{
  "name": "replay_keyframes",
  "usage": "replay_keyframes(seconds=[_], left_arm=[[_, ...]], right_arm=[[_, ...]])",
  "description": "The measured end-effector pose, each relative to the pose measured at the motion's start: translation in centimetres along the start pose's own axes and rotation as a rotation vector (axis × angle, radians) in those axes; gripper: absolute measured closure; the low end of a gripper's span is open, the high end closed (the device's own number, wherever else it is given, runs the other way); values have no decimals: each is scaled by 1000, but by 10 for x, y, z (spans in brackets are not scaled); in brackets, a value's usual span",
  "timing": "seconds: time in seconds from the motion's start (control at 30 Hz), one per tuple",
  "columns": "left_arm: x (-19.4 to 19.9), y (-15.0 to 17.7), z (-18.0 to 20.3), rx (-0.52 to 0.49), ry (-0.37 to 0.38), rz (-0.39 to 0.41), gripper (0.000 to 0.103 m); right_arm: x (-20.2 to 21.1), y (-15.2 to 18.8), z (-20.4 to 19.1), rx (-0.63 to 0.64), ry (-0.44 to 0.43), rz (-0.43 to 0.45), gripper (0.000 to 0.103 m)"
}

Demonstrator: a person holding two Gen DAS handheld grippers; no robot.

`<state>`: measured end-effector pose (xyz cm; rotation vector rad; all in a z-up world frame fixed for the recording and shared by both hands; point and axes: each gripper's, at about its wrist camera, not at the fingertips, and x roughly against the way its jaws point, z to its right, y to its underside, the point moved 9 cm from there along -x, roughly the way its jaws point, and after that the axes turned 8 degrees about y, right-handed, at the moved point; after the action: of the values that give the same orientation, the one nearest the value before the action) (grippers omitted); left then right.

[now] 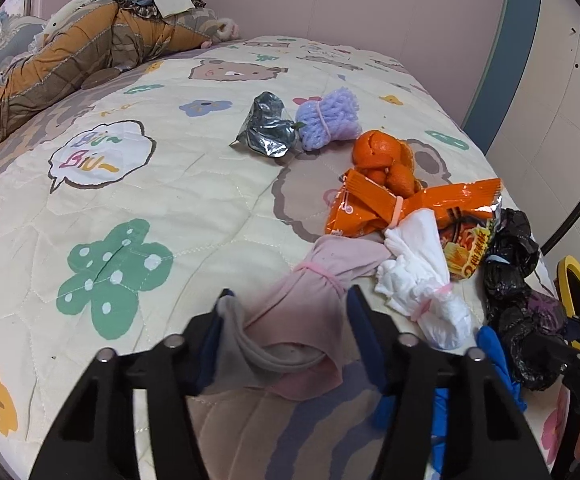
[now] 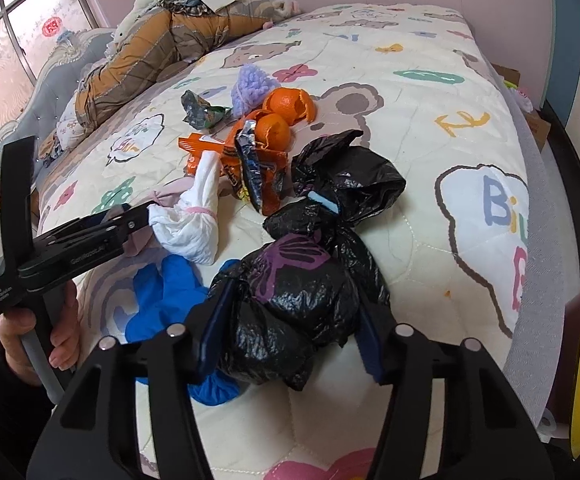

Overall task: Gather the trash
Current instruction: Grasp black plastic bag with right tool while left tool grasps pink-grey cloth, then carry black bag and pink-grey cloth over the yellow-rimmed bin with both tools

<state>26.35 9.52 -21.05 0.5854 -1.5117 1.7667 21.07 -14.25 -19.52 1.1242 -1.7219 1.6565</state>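
Observation:
Trash lies on the patterned bedspread (image 1: 138, 200). My left gripper (image 1: 288, 300) is open, its jaws around a pink and grey cloth bundle (image 1: 310, 304) tied with a pink band. My right gripper (image 2: 292, 308) is open, its jaws around a tied black plastic bag (image 2: 302, 292); the bag also shows in the left wrist view (image 1: 510, 280). Beside them lie a white tied tissue bundle (image 1: 422, 280), an orange snack wrapper (image 1: 410, 204), orange peel (image 1: 386, 156), a silver foil wrapper (image 1: 266, 126), a purple knit bundle (image 1: 328, 118) and a blue glove (image 2: 166, 300).
A folded brown and orange quilt (image 1: 90, 48) with clothes on top lies at the head of the bed. A yellow-rimmed bin (image 1: 578, 292) stands off the bed's right edge. The left gripper's body and the hand holding it (image 2: 62, 248) are to the left in the right wrist view.

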Motion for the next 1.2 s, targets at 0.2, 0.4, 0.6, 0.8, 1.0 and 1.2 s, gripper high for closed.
replay_keyframes(seconds=[0.2,0.4,0.6,0.8,1.0,1.2], left_arm=[[4,0,5,-15,6,17,76],[19,-3,4,2,27,43,77],[35,-10,1,22,29,69,77],[51,-19,12,23,43,97,77],[56,-27,38,12,68,105,77],[49,-33,72,-16,93,86,77]], right_arm=[[10,2,-1,7,-6,28,61],[31,0,-4,39,-21,68,62],[49,-2,1,26,-41,91,62],[67,-12,13,-7,-51,123,62],[84,-24,35,-32,-30,164,62],[93,-34,64,-74,-9,184,62]])
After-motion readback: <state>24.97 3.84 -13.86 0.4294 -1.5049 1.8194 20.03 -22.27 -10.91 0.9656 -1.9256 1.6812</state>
